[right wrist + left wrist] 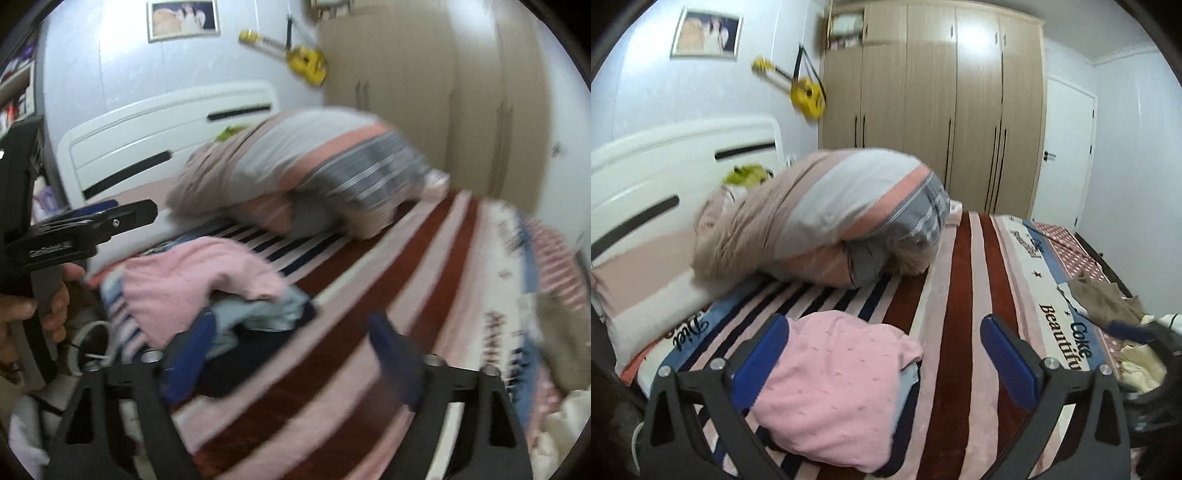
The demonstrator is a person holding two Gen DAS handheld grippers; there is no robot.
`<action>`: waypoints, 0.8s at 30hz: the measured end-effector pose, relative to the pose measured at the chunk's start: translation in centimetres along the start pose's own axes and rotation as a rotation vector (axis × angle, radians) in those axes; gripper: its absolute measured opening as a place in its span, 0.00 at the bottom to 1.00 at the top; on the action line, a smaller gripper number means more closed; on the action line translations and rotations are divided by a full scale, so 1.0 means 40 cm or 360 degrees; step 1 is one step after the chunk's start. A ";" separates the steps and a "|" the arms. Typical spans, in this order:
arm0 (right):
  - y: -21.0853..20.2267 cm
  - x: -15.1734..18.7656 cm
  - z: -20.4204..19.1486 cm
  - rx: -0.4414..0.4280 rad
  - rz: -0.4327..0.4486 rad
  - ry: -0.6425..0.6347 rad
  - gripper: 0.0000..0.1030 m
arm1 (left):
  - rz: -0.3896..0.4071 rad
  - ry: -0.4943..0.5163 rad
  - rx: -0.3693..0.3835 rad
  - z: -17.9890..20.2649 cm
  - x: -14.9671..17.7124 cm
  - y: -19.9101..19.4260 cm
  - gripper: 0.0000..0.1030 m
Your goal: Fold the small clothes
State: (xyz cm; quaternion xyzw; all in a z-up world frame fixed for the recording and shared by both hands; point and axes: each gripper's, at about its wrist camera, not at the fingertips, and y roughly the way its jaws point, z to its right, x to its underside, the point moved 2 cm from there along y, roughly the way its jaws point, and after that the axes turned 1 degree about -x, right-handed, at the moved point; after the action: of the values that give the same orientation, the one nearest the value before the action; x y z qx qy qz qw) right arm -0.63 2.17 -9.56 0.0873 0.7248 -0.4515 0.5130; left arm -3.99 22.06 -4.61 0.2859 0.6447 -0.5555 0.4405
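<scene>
A folded pink garment lies on top of a small stack of clothes on the striped bedspread. My left gripper is open and empty, just above it, its left finger at the pile's edge. In the right wrist view the pink garment sits on light blue and dark pieces. My right gripper is open and empty over the bedspread, to the right of the pile. The left gripper shows at the left edge, held in a hand. A brown garment lies at the right.
A rolled striped duvet lies across the bed's middle, by the white headboard. A pillow lies at the left. A wooden wardrobe and a white door stand behind. Cream clothes lie at the right edge.
</scene>
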 end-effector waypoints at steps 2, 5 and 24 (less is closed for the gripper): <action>-0.045 0.046 0.029 0.0126 0.0109 -0.0040 0.89 | 0.0076 -0.0009 0.0016 0.037 0.043 -0.003 0.99; -0.077 0.114 0.053 0.0272 0.0212 -0.0006 0.99 | 0.0150 0.0018 0.0081 0.091 0.113 0.002 0.99; -0.152 0.362 0.099 0.0538 0.0539 0.0064 0.99 | 0.0410 0.0205 0.0242 0.257 0.323 -0.020 0.99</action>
State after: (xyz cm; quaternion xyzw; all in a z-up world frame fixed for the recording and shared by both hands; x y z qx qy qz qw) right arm -8.22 -9.17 -18.27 0.3013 0.6241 -0.4720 0.5449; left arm -7.91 10.37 -15.64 0.4339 0.5856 -0.5222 0.4428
